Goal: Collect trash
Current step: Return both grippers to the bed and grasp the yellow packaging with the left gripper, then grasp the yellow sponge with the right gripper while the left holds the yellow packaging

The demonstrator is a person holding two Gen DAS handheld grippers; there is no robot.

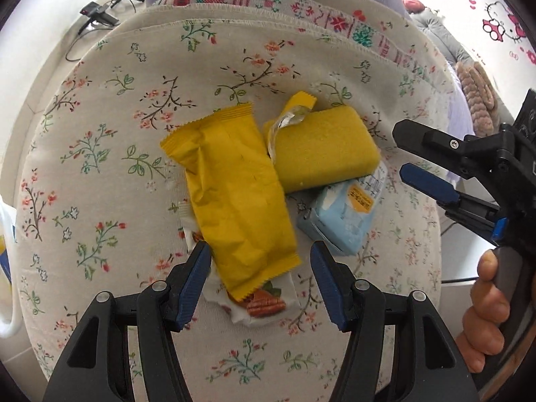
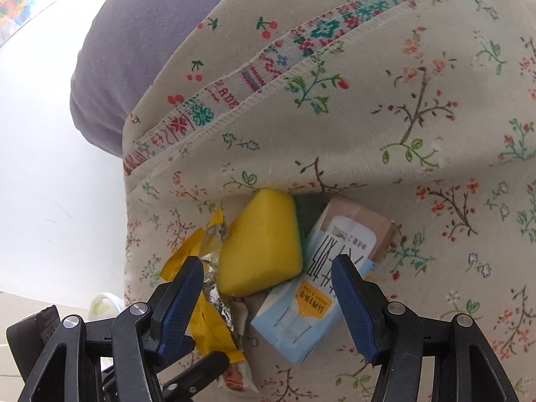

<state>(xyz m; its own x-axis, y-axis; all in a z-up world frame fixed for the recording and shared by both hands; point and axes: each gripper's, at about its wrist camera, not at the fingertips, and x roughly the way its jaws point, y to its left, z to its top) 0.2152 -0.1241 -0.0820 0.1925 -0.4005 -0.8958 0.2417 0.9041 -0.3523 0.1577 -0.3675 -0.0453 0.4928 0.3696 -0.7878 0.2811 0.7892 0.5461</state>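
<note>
The trash lies in a small heap in the middle of a floral cushion (image 1: 100,154). A yellow wrapper (image 1: 234,194) covers a white wrapper with an orange print (image 1: 264,305). Just beside it sits a yellow sponge (image 1: 321,150), which rests partly on a light blue carton (image 1: 341,217).

The left gripper (image 1: 261,258) is spread wide, its fingers on both sides of the yellow wrapper's near end, holding nothing. The right gripper (image 2: 268,268) is also wide and empty, near the sponge and the carton.
</note>
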